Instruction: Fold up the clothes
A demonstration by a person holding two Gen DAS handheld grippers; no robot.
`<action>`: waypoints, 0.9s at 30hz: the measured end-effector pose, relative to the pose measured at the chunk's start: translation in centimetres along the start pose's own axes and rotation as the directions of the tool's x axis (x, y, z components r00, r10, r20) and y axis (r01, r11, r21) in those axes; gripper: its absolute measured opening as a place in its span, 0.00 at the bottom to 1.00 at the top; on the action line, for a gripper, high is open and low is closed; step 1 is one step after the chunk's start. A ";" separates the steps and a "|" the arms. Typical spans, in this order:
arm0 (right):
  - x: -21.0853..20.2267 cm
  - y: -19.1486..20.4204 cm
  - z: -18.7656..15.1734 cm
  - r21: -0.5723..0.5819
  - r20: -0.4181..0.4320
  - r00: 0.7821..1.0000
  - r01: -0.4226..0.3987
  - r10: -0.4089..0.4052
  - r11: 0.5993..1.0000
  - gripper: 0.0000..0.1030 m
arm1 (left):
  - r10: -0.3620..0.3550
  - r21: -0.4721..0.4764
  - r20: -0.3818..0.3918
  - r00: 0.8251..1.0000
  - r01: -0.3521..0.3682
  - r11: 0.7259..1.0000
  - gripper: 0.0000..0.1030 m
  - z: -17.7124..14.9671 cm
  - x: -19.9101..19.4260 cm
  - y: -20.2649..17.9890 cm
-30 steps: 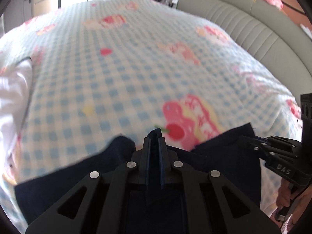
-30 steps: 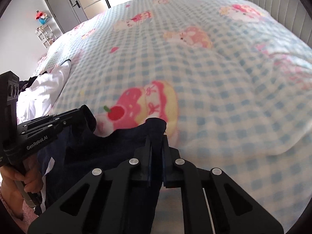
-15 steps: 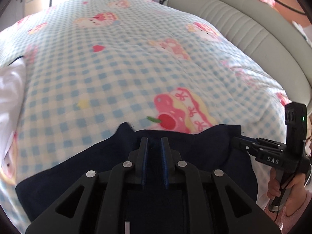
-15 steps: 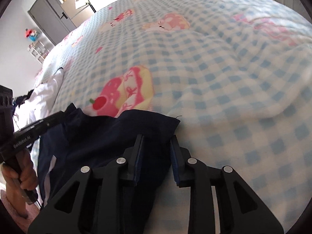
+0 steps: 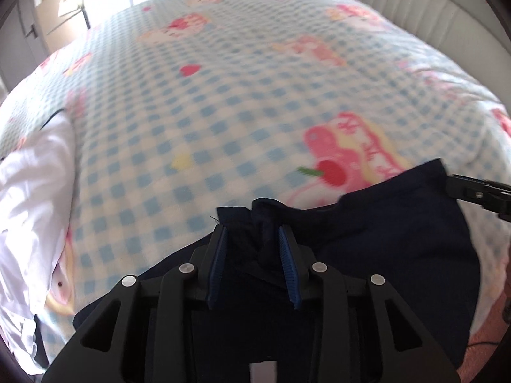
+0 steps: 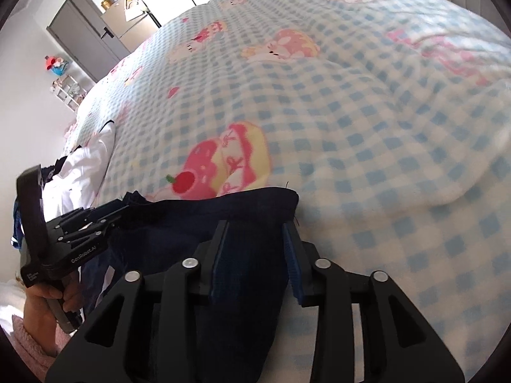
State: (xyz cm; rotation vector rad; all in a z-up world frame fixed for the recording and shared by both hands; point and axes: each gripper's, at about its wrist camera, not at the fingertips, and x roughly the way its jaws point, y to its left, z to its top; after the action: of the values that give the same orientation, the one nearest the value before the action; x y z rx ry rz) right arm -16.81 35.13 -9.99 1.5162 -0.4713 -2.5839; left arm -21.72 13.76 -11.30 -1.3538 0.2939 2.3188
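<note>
A navy garment (image 5: 399,239) lies flat at the near edge of the blue-checked bedspread (image 5: 239,95). My left gripper (image 5: 250,233) stands over its left top corner with the jaws opening. A rumpled peak of navy cloth rises between the blue pads (image 5: 220,255), loose. My right gripper (image 6: 255,226) is over the right top corner of the navy garment (image 6: 198,217), jaws also opening, the cloth lying slack between them. Each gripper shows in the other's view: the right gripper (image 5: 460,188) at the right edge, the left gripper (image 6: 121,206) at the left, held by a hand (image 6: 44,300).
A white garment (image 5: 32,207) lies heaped on the bedspread to the left, also seen as the white garment (image 6: 86,166). A padded grey headboard (image 5: 399,3) runs along the far right. Grey cabinets (image 6: 86,32) and a small shelf stand beyond the bed.
Both grippers were shut on the garment's top corners and lifted cloth; now both have let go with jaws spread, and the navy garment lies down on the bedspread.
</note>
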 end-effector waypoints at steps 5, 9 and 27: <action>4.3 -1.2 0.5 0.030 -0.110 0.994 0.008 -0.005 1.000 0.43 | -0.010 0.016 -0.068 0.998 0.011 1.000 0.23 0.8 2.8 -1.1; 4.1 -0.6 0.3 -0.013 -0.080 0.995 -0.053 0.052 0.999 0.11 | 0.008 0.018 0.027 1.000 -0.009 1.000 0.11 1.6 1.9 -1.7; -1.1 6.5 1.4 -0.183 0.017 0.989 -0.138 0.144 0.973 0.37 | 0.094 -0.491 0.051 0.994 -0.057 0.869 0.46 -10.7 -5.8 14.5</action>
State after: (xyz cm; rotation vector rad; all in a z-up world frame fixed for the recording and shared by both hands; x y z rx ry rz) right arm -17.83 29.54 -6.35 1.3356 -0.3233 -2.4686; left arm -17.80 -4.72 -12.18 -1.4931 -0.2959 2.6133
